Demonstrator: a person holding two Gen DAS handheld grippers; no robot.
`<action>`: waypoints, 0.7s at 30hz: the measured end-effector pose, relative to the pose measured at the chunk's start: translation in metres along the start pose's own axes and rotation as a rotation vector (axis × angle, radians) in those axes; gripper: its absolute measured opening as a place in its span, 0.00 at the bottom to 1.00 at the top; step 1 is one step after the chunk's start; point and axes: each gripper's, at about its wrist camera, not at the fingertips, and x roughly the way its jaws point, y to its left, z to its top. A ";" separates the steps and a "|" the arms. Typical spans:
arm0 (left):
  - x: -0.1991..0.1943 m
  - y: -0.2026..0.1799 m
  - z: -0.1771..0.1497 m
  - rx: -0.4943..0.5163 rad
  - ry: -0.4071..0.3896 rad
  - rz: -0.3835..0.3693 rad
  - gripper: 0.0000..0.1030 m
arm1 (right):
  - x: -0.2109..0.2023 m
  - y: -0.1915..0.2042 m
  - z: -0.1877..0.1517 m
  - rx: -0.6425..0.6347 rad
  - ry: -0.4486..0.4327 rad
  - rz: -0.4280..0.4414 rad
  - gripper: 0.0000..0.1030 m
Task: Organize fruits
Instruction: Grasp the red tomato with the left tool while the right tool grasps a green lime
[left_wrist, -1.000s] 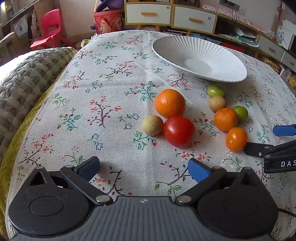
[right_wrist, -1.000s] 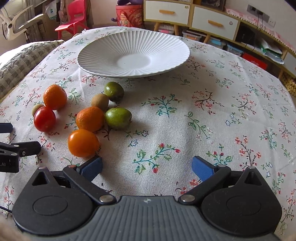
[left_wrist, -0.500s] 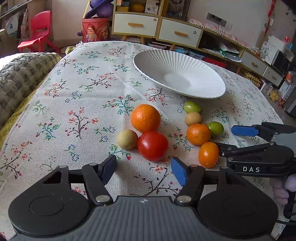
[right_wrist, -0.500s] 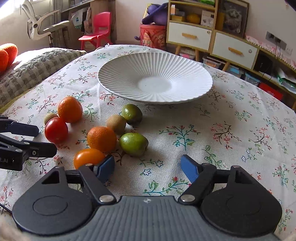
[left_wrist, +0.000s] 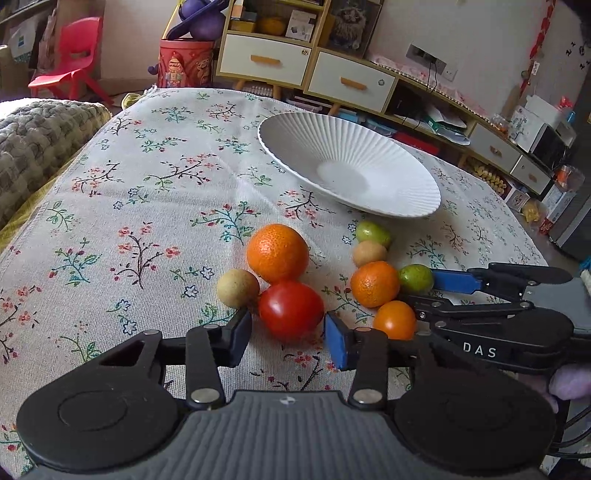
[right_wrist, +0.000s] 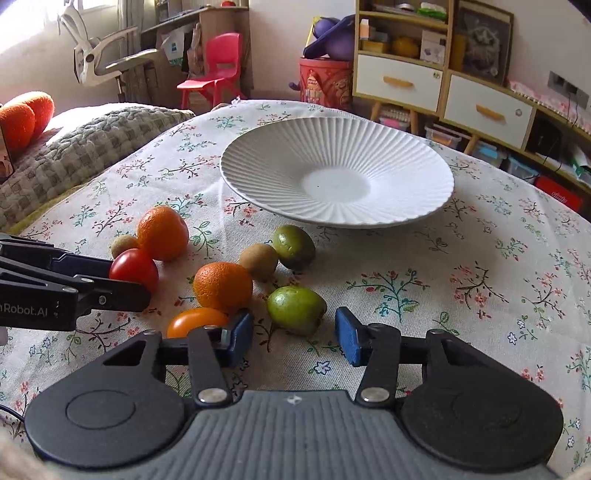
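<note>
Jaws spread on both sides: your left gripper sits low over the floral tablecloth with the red tomato right between its blue pads, neither pad visibly pressing it, and your right gripper is just as wide with the near green fruit between its fingertips, gaps visible on both sides. Yellow-orange tomato lies just behind your right gripper's left finger, partly hidden by it; in the left view that same one sits tight between the two grippers. Next out, small orange touching the yellow-orange tomato, then a brown kiwi-like fruit and a second green fruit just beyond it. On your left side, a pale tan round fruit sits beside the red tomato and the big orange is right behind it, looks touching. All fruit on the cloth. White ribbed plate farther back, nothing in it, second green fruit near its front rim. Beyond the table, a red chair and drawer cabinet
</note>
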 end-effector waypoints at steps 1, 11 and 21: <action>0.000 0.000 0.000 0.001 -0.001 0.000 0.29 | 0.000 0.000 0.000 0.002 -0.002 0.001 0.43; 0.000 -0.002 0.001 0.016 -0.002 0.000 0.23 | 0.002 0.004 0.002 -0.006 -0.010 -0.010 0.30; -0.004 -0.004 0.006 0.037 -0.005 -0.010 0.22 | -0.004 0.002 0.007 0.021 -0.015 -0.005 0.30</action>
